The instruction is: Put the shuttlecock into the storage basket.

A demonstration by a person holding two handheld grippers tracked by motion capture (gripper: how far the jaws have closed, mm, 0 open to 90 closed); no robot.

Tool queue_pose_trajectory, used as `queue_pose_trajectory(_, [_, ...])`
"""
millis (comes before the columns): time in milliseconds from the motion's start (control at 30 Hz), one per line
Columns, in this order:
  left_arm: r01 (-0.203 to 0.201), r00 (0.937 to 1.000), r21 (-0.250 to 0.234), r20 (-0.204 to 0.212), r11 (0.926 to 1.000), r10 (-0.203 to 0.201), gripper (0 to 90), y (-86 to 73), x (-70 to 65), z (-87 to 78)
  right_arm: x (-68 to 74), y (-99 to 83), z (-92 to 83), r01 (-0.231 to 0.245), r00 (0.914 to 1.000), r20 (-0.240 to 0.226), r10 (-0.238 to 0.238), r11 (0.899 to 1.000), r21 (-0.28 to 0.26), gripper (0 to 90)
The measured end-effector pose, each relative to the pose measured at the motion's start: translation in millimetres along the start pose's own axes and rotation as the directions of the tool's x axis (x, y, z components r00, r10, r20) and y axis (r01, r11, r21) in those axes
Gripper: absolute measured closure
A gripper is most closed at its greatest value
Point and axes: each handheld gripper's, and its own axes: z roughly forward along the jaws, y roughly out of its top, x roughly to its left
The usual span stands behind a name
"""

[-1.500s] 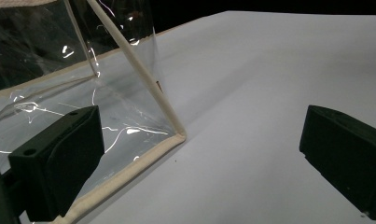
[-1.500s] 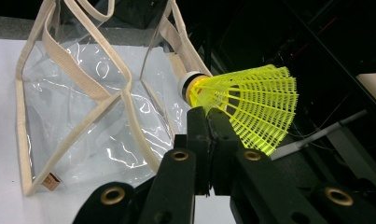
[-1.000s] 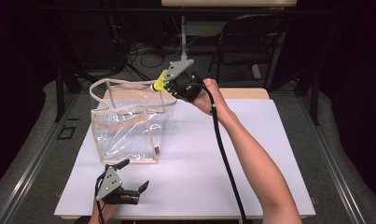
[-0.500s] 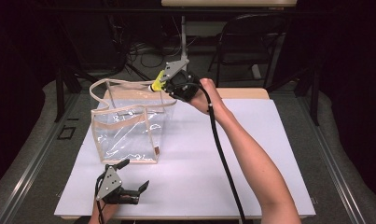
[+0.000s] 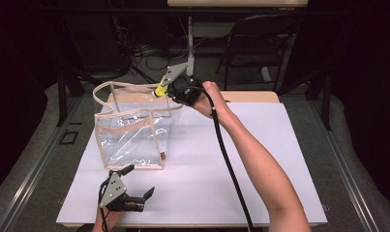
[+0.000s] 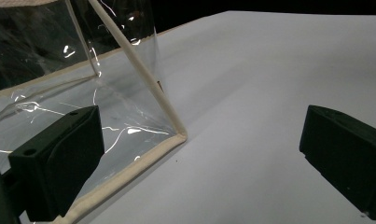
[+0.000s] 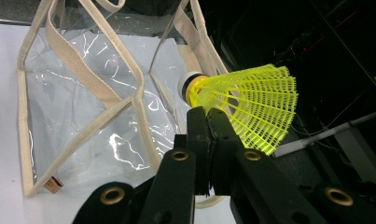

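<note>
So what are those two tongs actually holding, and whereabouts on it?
The right tongs pinch a yellow shuttlecock by the edge of its mesh skirt, above the clear bag. The left tongs are open and hold nothing.

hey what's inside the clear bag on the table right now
The clear bag looks empty: through its walls only the white table shows. The yellow shuttlecock is outside it, pinched in the right gripper at the bag's rim.

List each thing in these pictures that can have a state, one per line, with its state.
Bag: upright on the table, top open, nothing visible inside.
Shuttlecock: clamped in the right hand-held gripper, above the bag's rim.
Right hand-held gripper: shut on the shuttlecock.
Left hand-held gripper: open, holding nothing, near the bag's front corner.
</note>
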Motion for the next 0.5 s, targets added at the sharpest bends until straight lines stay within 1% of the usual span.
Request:
queue_pose_trajectory(67, [0.0,1.0,0.0,0.0,1.0,0.0,0.0,0.0,-0.1,0.0,0.2,0.8,1.5,0.006,1.0,-0.003,-0.006,1.0,0.001,89.3])
queue_pose_trajectory(133, [0.0,1.0,0.0,0.0,1.0,0.0,0.0,0.0,-0.2,-0.1,1.1,1.6,2.4,0.0,1.0,-0.007,0.0,1.0,0.004,89.3])
queue_pose_trajectory(167, [0.0,1.0,0.0,0.0,1.0,0.0,0.0,0.0,-0.1,-0.2,0.8,2.0,3.0,0.011,0.9999,-0.008,-0.011,1.0,0.004,89.3])
queue_pose_trajectory(233, [0.001,1.0,-0.002,0.0,1.0,-0.001,0.0,0.0,0.0,-0.5,2.4,2.7,4.4,0.002,1.0,-0.009,-0.002,1.0,0.002,89.3])
queue_pose_trajectory(300, [0.001,1.0,-0.002,0.0,1.0,-0.001,0.0,0.0,0.0,-0.5,3.1,3.3,5.7,0.003,0.9999,-0.014,-0.003,1.0,0.009,89.3])
queue_pose_trajectory(333, [0.001,1.0,-0.002,0.0,1.0,-0.001,0.0,0.0,0.0,-0.5,2.8,3.6,6.5,0.014,0.9998,-0.015,-0.014,1.0,0.013,89.3])
queue_pose_trajectory(367, [0.0,1.0,-0.002,0.0,1.0,0.0,0.0,0.0,-0.1,-0.5,3.7,3.7,7.3,0.008,0.9999,-0.014,-0.008,1.0,0.012,89.3])
queue_pose_trajectory(500, [0.0,1.0,-0.001,0.0,1.0,0.0,0.0,0.0,-0.1,-0.6,4.8,4.4,10.3,0.01,0.9997,-0.022,-0.01,1.0,0.024,89.3])
